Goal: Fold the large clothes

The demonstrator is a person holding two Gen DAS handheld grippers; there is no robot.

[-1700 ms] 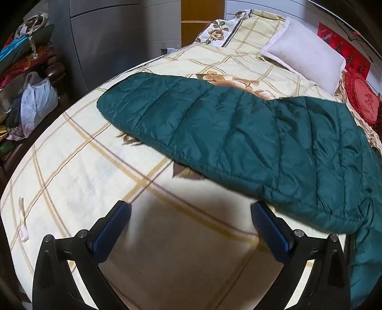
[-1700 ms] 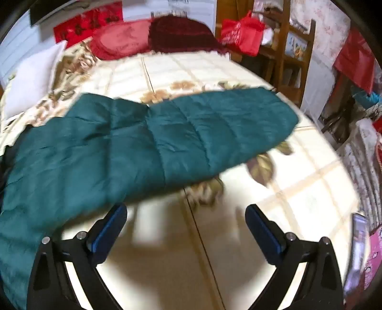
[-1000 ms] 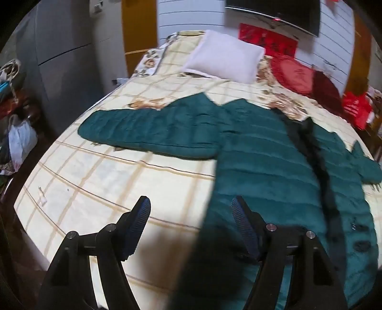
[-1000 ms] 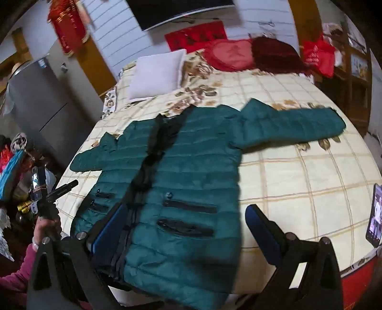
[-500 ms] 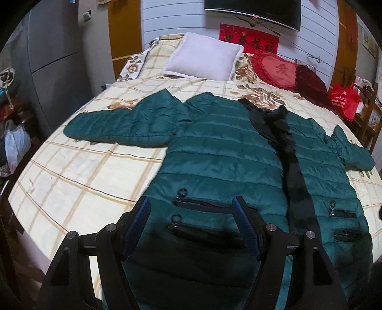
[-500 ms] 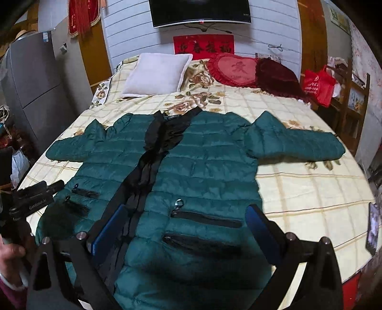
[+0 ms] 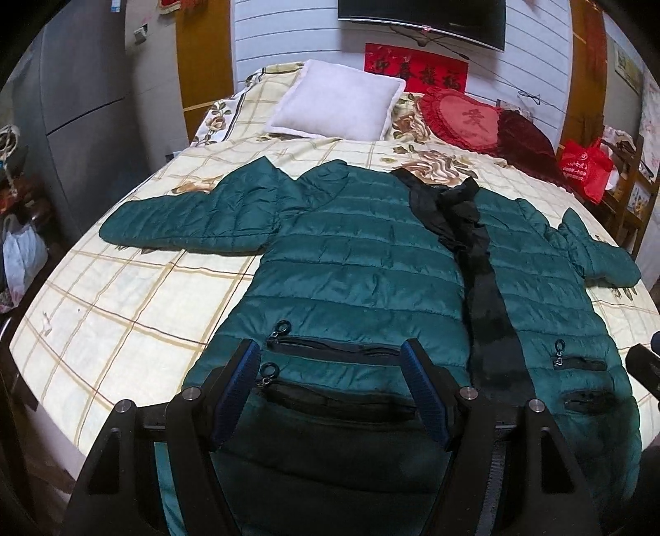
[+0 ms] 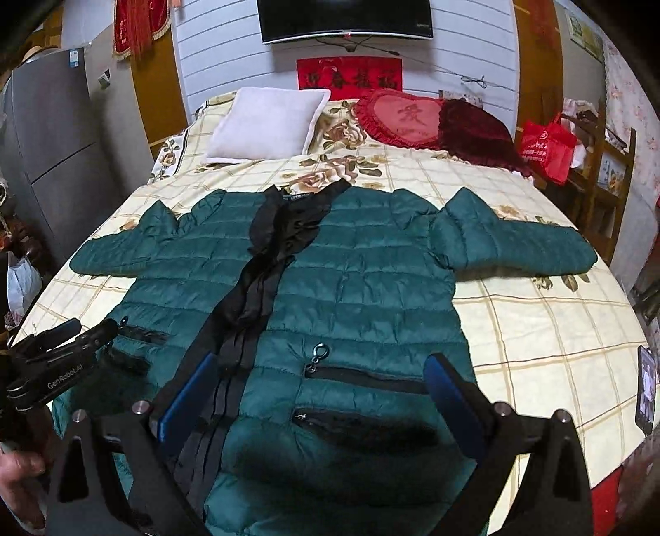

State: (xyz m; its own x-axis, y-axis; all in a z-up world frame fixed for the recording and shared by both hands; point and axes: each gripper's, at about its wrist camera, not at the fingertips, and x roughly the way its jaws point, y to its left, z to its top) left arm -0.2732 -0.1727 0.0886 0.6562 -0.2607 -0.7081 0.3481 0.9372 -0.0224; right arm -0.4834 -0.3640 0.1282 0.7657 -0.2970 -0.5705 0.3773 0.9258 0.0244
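The left gripper (image 7: pixel 332 383) hangs over the near hem of the jacket (image 7: pixel 363 264), its jaws spread wide with nothing between them; the right gripper (image 8: pixel 326 396) does the same, jaws wide apart and empty. Only the right wrist view shows the left tool from outside, at its left edge, with the person's hand (image 8: pixel 18 461) below it. It alone also shows a phone (image 8: pixel 645 387) lying at the right edge of the bed (image 8: pixel 557 338). The left wrist view catches just a dark tip of the other tool at its right edge.

One green quilted jacket lies flat, front up, in the middle of the bed, hem near and collar far. A black strip runs down its centre, rumpled at the collar. Two sleeves stretch out, one to the left and one to the right. Four zipped pockets sit near the hem, two on each side of the strip.

Farther on, three cushions rest at the head: one white pillow (image 8: pixel 268 123), one red heart cushion (image 8: pixel 402 117) and one dark red cushion (image 8: pixel 478 132). A red bag (image 8: pixel 544 144) sits right of the bed, and one screen (image 8: pixel 344 18) hangs on the far wall.
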